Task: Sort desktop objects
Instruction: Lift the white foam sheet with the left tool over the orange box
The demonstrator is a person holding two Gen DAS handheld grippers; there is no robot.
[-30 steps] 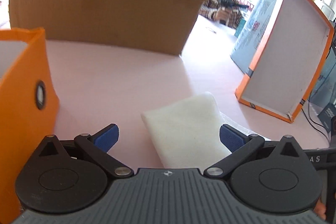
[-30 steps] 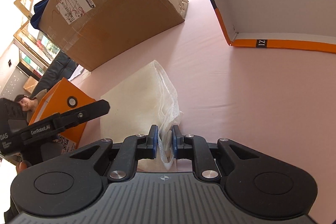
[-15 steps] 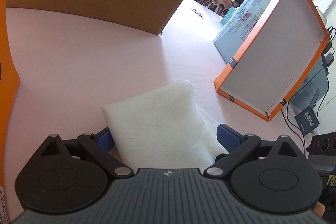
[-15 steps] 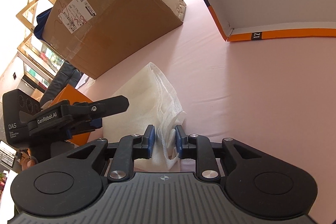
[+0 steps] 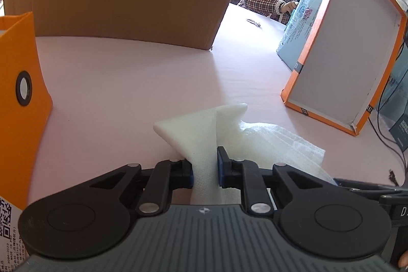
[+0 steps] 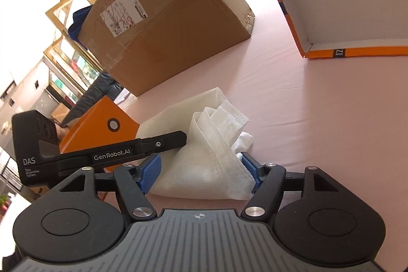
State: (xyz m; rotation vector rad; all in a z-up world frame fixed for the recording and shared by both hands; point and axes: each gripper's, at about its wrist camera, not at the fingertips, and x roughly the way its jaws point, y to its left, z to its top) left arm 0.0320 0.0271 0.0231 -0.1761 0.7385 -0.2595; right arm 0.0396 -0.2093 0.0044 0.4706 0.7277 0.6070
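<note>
White cloth (image 5: 204, 139) pinched at its near edge in the left claw (image 5: 204, 170), bunched up on the pink desk (image 5: 127, 83) between the orange container (image 5: 20, 119) at 9 o'clock and the orange-rimmed tray (image 5: 339, 63) at 2 o'clock. Right claw (image 6: 201, 170) spread wide around the folds, gripping nothing. Best lifted slowly with the pinch firm, trailing layers kept clear, then carried toward whichever bin suits, probably the container.

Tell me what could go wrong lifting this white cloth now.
Only the left gripper pinches the white cloth, at one bunched fold; the right gripper is open. The loose layers may unfold and drag on the pink table, or the fold may slip free. The orange box stands close on the left.
</note>
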